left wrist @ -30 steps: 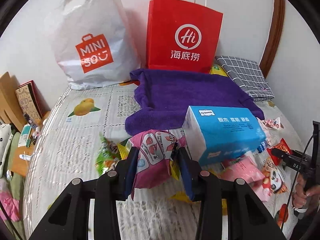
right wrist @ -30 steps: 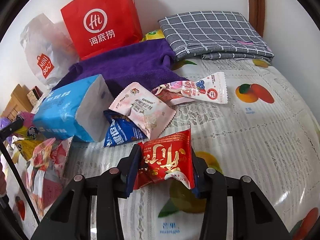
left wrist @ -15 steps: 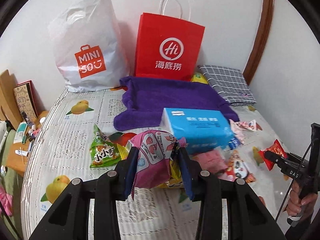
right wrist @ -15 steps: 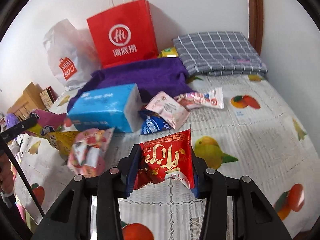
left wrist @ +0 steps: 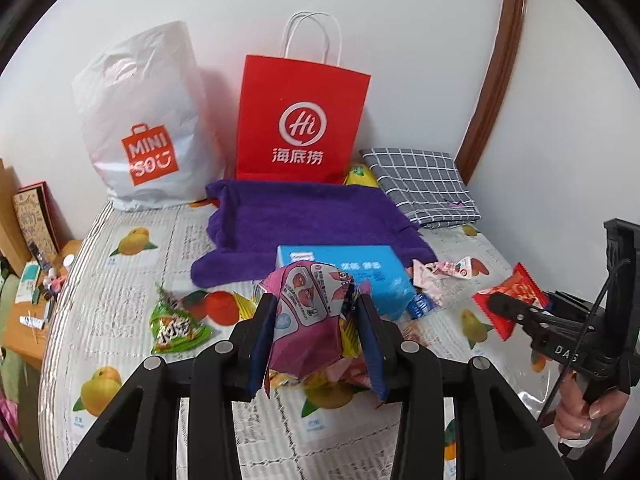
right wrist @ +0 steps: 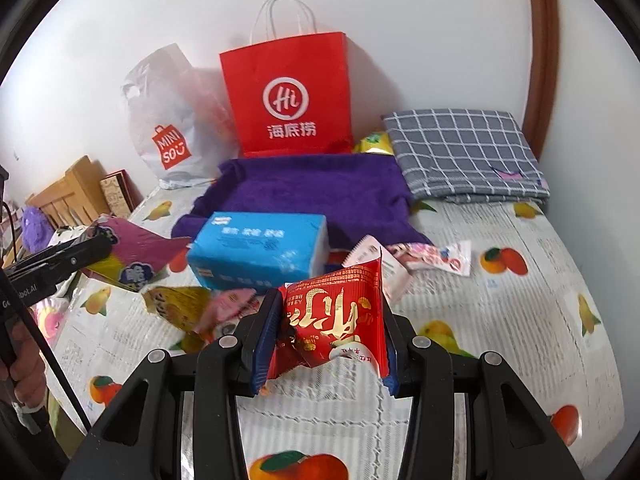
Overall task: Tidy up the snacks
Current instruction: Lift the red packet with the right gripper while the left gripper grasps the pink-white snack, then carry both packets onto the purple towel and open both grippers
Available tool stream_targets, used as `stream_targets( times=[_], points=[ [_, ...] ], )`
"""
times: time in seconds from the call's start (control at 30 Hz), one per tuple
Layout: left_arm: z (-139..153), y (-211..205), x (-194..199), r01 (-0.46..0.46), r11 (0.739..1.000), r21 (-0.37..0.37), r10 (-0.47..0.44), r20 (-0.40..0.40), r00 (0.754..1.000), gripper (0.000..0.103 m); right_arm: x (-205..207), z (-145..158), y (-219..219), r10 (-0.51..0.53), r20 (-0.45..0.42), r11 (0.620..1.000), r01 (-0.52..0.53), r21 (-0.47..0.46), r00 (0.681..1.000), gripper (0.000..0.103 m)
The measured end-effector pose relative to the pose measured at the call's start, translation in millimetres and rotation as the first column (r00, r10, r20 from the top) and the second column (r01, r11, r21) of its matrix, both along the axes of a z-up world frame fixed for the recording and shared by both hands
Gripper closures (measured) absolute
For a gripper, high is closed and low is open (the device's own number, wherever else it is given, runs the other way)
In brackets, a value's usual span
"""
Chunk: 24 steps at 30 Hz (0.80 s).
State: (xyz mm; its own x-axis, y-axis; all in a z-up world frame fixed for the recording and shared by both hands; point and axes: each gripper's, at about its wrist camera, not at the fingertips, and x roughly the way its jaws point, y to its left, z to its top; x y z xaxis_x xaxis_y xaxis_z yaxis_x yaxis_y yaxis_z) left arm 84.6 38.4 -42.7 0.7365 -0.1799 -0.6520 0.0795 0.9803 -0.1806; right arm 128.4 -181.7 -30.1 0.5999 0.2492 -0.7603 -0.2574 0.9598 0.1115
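My left gripper [left wrist: 316, 338] is clamped on a pink snack packet [left wrist: 310, 320], pinched across its lower half so the top flares up above the jaws, and it hangs clear of the worktop [left wrist: 120, 280]. My right gripper [right wrist: 326, 344] grips a red snack packet [right wrist: 336, 320] the same way, its body bulging and creased between the pads. I judge both to be light, crinkly film pouches, soft and air-filled, so they will buckle rather than resist, and the glossy film could slide if I ease off. A hold across the flat middle or on a crimped seam seems safest; squeezing harder risks crushing what is inside. More packets lie by the blue tissue pack [left wrist: 352, 276], a green one [left wrist: 178, 326] apart to its left. The red paper bag [right wrist: 288, 96] and white plastic bag [left wrist: 148, 128] stand against the wall, likely destinations.
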Motion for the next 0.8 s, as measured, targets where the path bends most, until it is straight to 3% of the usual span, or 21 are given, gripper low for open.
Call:
stream_targets(
  times=[0.4,0.8],
  points=[
    [26.1,-4.7,35.0,0.01,1.0,-0.012,-0.01,0.011,1.0,0.065,44.8,30.1,24.7,0.056,0.049,0.997,-0.058,0.052,0.997,0.059],
    [18.2,-1.1,83.2,0.002,0.998,-0.055,-0.003,-0.011,1.0,0.065,104.5,19.5,45.4,0.097,0.021,0.991,-0.098,0.09,0.995,0.059]
  ],
)
